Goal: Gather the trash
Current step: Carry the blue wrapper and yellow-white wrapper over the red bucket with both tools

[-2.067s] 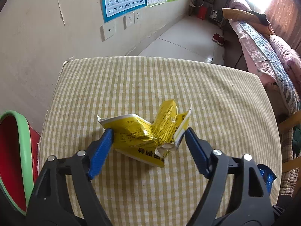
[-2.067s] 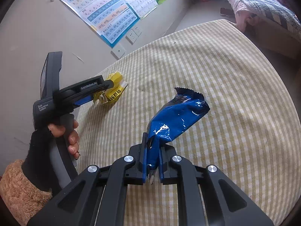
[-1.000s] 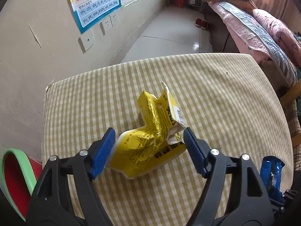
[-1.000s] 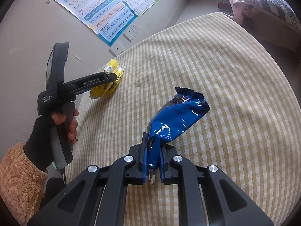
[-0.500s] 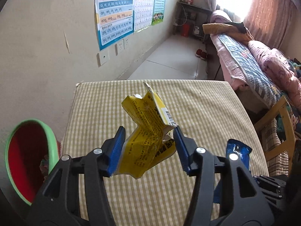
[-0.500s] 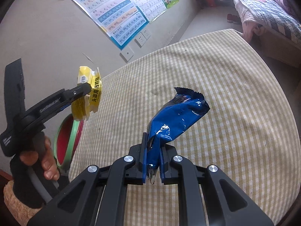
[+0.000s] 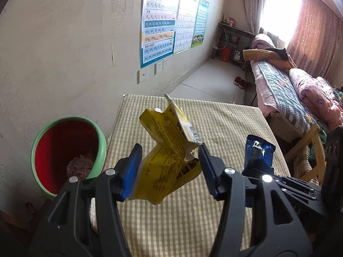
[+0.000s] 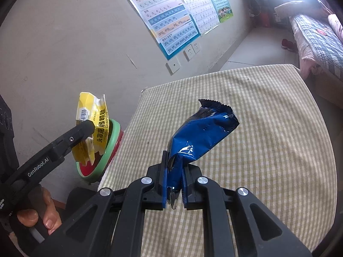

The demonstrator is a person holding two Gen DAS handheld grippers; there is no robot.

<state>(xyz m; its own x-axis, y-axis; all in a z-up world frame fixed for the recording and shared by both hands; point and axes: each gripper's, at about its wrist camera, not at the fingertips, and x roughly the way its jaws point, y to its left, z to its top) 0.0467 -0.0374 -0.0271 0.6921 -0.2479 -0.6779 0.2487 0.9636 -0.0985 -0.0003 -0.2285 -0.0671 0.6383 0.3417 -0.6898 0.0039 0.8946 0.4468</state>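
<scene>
L wrist view: your left tongs [image 7: 169, 167] grip the crumpled yellow packet [image 7: 169, 150], lifted off the checked surface [image 7: 225, 124], just right of the red bin [image 7: 68, 150].

R wrist view: your right tongs [image 8: 174, 182] are clamped tight on the blue wrapper [image 8: 201, 137], further right of the bin [image 8: 107, 147], above the surface [image 8: 268, 128].

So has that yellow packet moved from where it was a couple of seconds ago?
Yes. The yellow packet was lying on the checked table; now it is lifted off, carried past the table's edge toward the red bin.
</scene>
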